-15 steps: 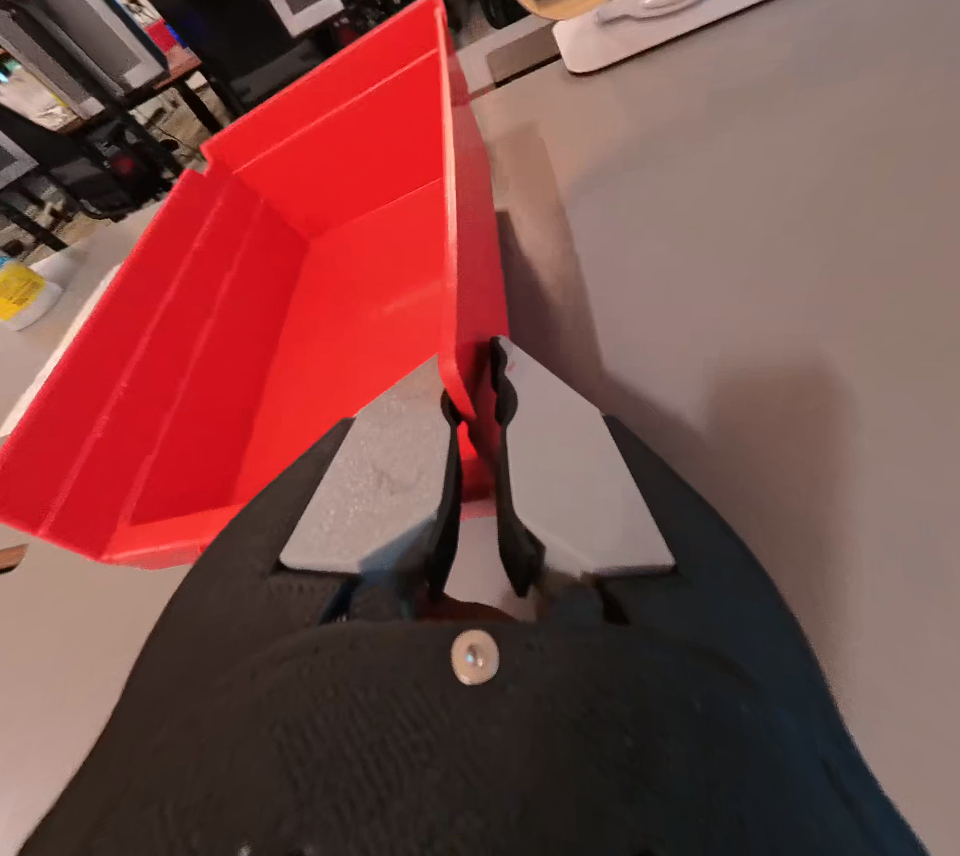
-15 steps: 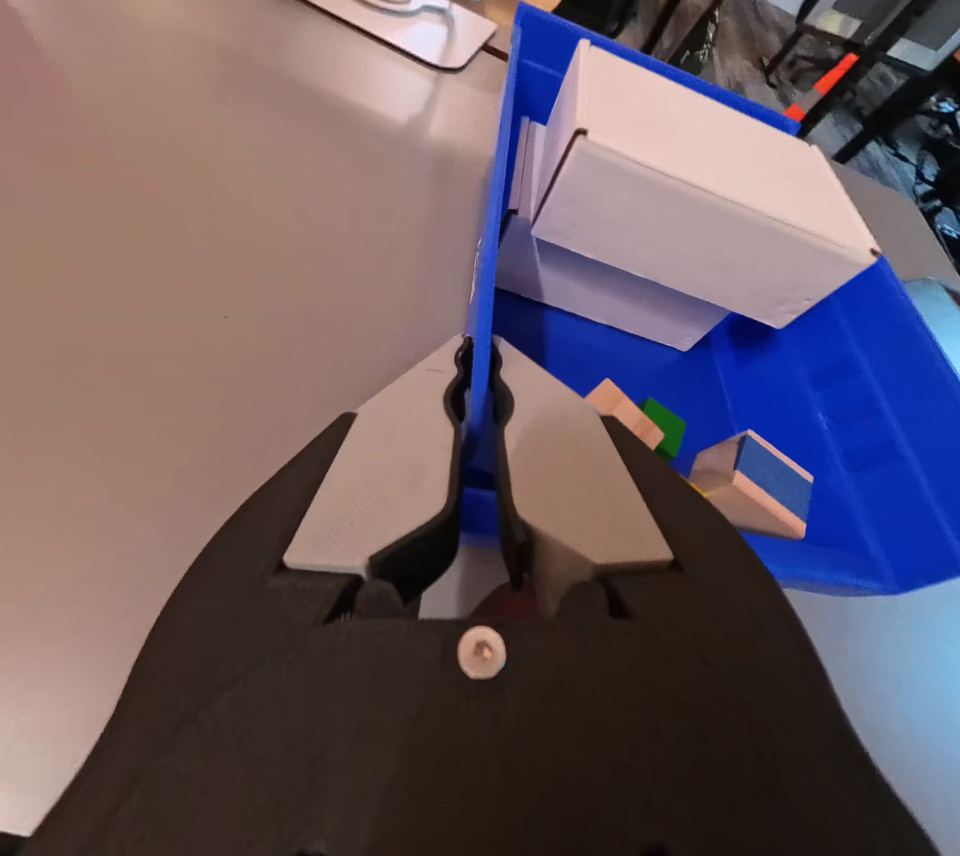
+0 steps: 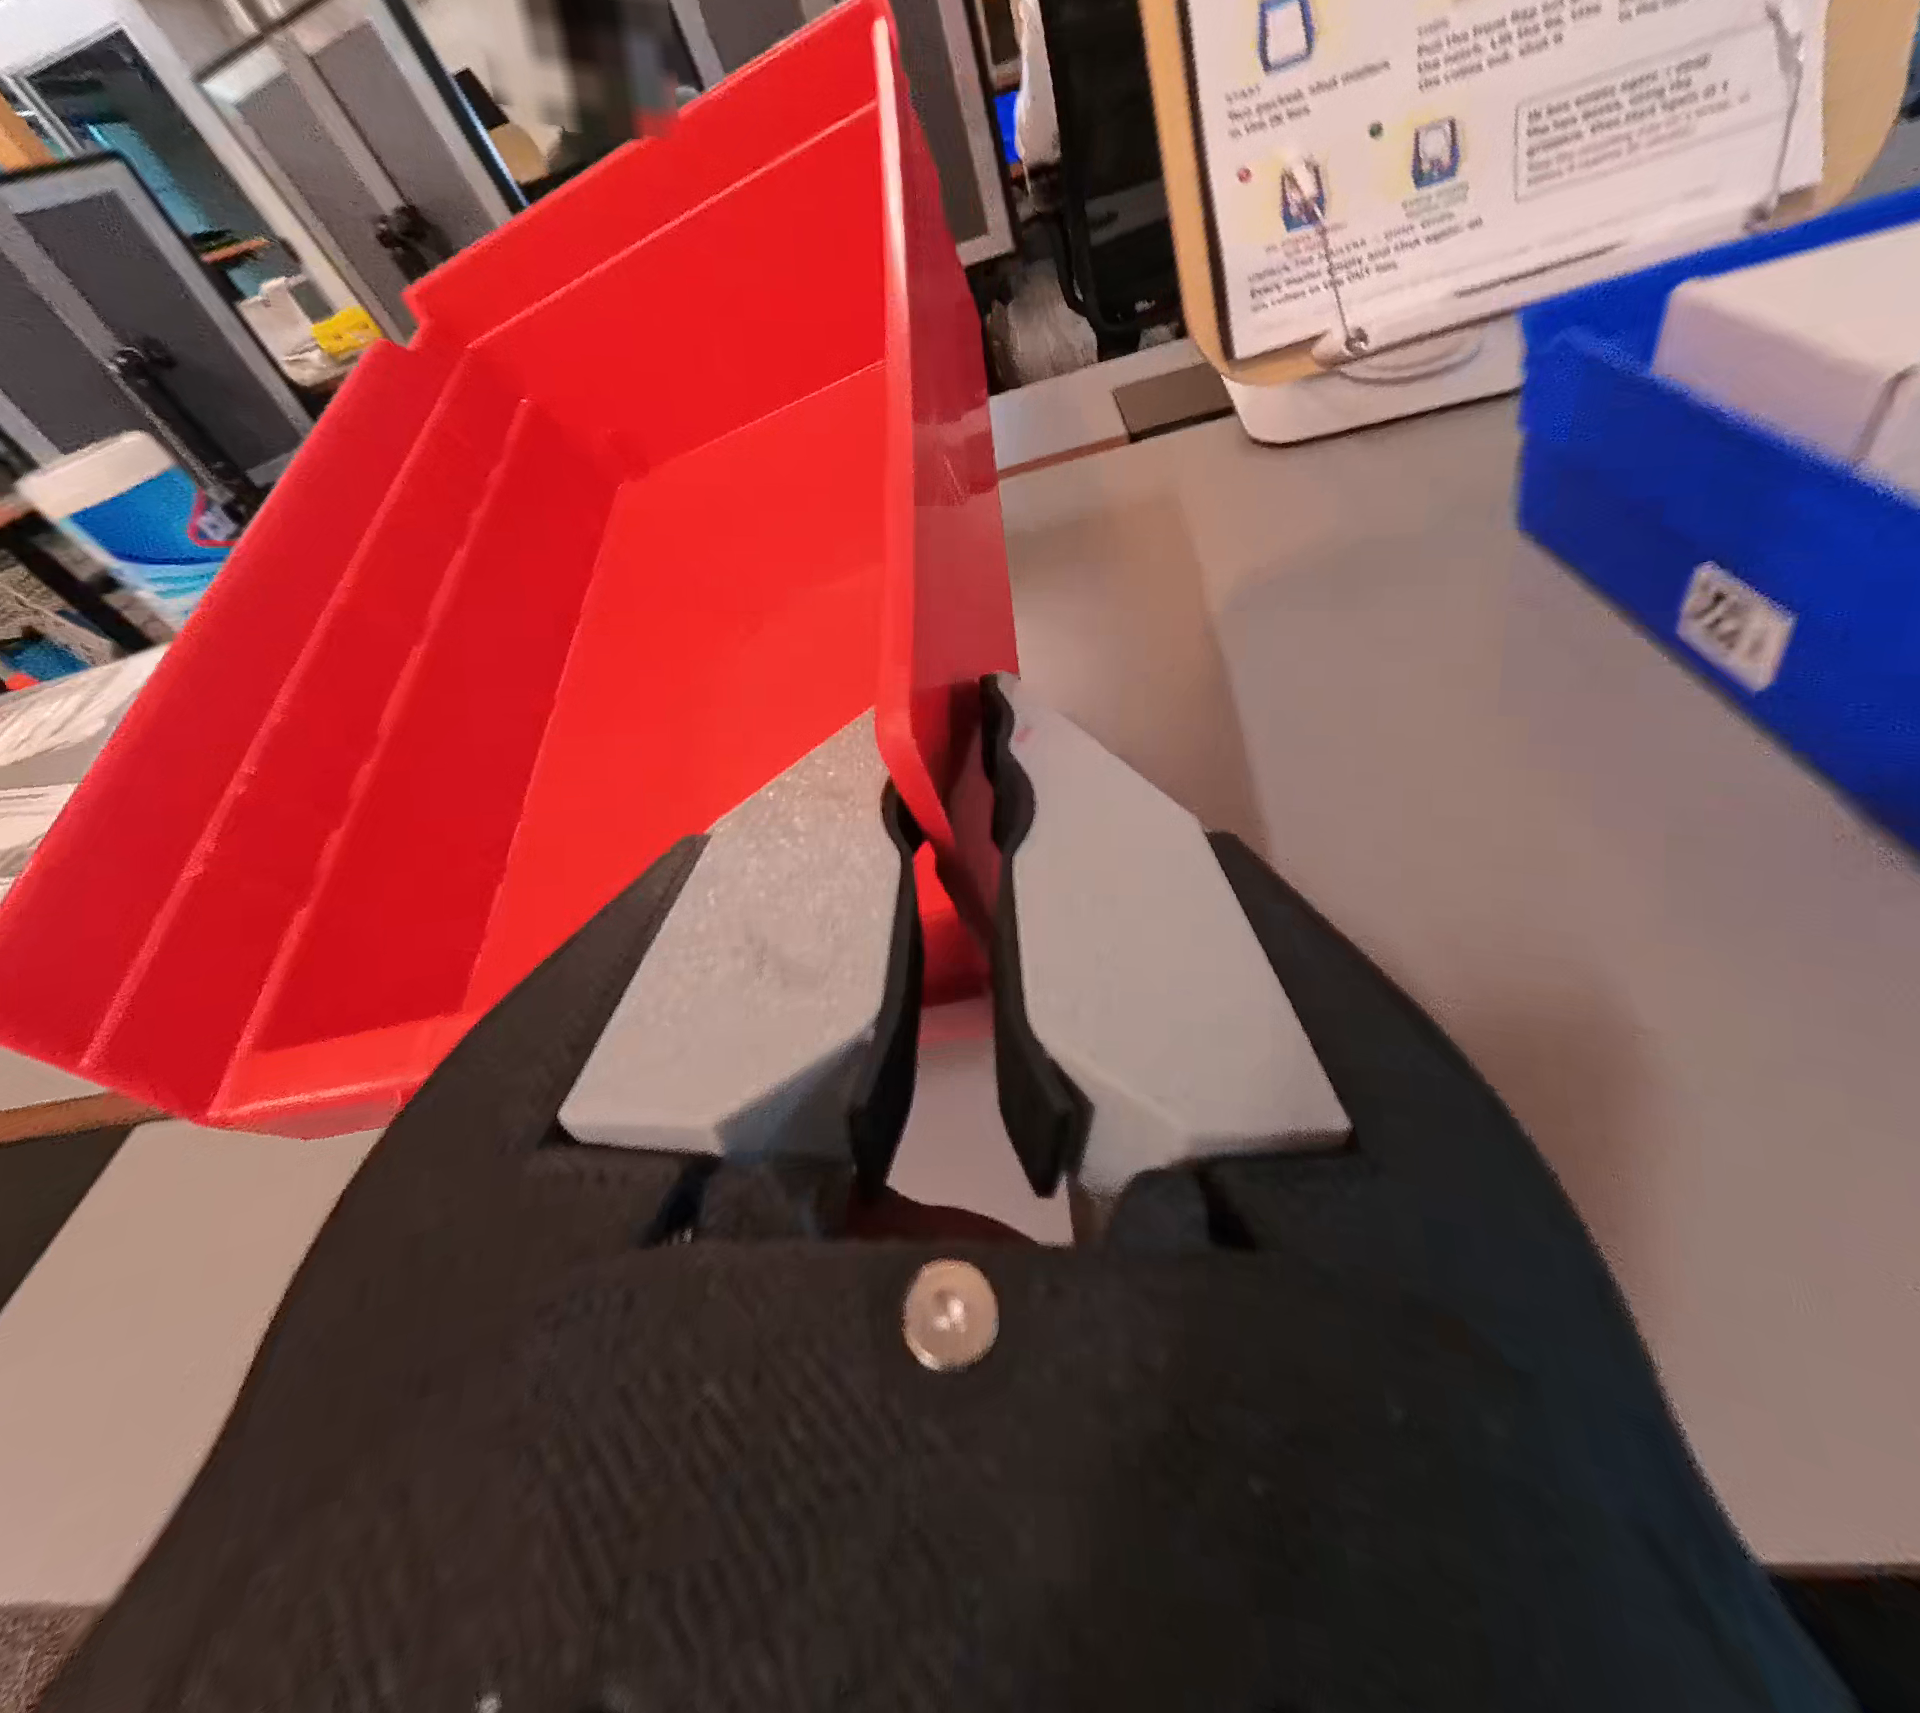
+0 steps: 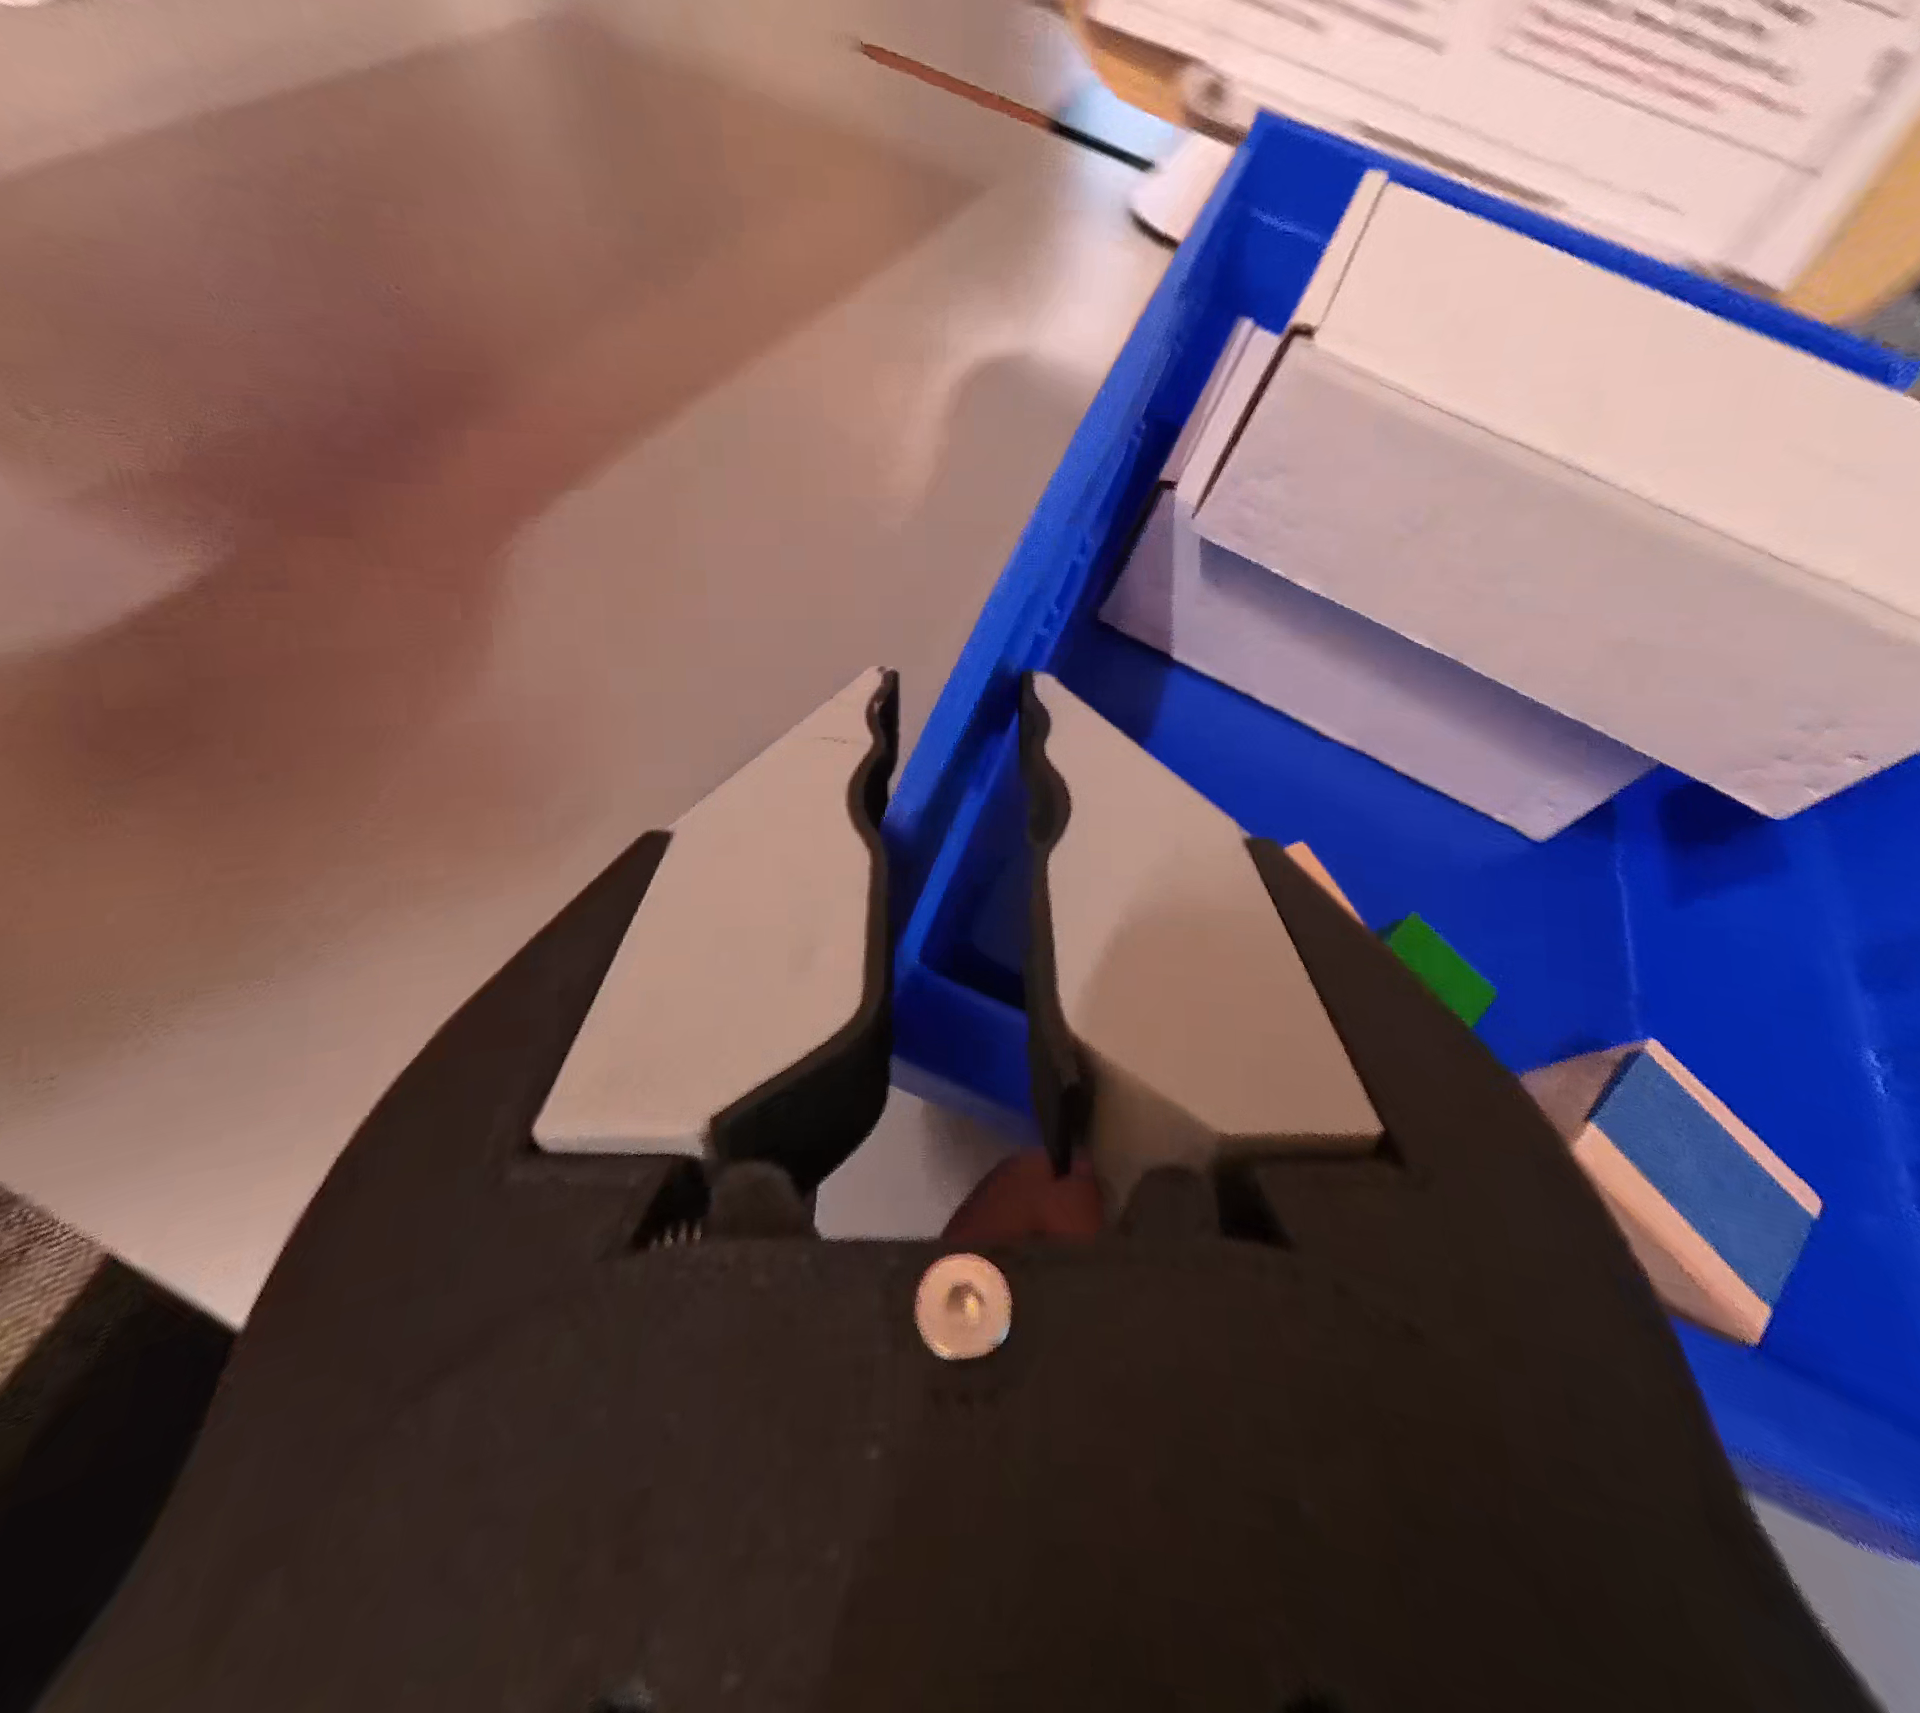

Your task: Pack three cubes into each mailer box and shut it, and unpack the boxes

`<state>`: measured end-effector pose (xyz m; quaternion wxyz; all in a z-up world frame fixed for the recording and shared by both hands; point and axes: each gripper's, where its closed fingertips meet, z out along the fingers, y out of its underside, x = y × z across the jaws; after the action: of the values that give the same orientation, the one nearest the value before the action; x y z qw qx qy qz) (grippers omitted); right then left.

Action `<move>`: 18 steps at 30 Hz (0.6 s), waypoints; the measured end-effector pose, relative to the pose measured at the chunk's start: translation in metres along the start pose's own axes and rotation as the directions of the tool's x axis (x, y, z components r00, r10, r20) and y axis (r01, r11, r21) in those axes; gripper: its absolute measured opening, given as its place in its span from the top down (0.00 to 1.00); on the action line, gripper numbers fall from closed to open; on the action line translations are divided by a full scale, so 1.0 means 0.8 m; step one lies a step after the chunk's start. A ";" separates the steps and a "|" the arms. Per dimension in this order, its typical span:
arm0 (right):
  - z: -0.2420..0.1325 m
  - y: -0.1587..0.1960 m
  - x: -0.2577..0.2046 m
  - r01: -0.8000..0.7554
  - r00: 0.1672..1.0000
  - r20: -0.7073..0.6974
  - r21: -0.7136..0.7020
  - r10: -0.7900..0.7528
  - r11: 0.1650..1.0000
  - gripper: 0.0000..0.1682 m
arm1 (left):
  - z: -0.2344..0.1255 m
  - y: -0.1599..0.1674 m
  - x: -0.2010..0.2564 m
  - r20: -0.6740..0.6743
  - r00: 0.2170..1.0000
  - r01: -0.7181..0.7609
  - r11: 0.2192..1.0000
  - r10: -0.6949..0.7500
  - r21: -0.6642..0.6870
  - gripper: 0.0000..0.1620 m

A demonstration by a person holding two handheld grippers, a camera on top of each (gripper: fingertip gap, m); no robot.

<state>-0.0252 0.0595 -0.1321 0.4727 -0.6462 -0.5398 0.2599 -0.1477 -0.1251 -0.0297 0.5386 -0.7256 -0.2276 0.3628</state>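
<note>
The left gripper point(image 3: 951, 790) had its fingers closed on the right side wall of an empty red bin point(image 3: 644, 624), near the bin's front corner. The bin was tilted up off the grey bench point(image 3: 1403, 832), its far end raised. Behind it stood an instruction sheet on a white stand point(image 3: 1496, 84).

To the right, the right gripper point(image 4: 956, 728) straddled the left wall of a blue bin point(image 4: 1039, 583) near its front corner: the fingers were parted, one outside the wall and one inside, with a gap visible on both sides, so they were not clamping it. Inside the blue bin two white mailer boxes point(image 4: 1538, 520) lay closed, one resting askew on top of the other toward the far end. Nearer the front lay loose cubes, one with a green face point(image 4: 1439, 983) and one with a blue face point(image 4: 1694, 1185); others were hidden behind the gripper.
</note>
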 end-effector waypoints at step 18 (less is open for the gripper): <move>0.081 -0.163 -0.397 0.070 0.910 0.402 0.085 -0.099 0.994 0.78 | -0.112 -0.038 -0.128 0.234 0.970 0.025 0.989 -0.059 0.148 0.98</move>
<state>-0.2288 -0.2229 -0.0988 0.3832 -0.5378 -0.6442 0.3858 -0.1415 -0.2448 0.0422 0.5658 -0.6313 -0.2791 0.4510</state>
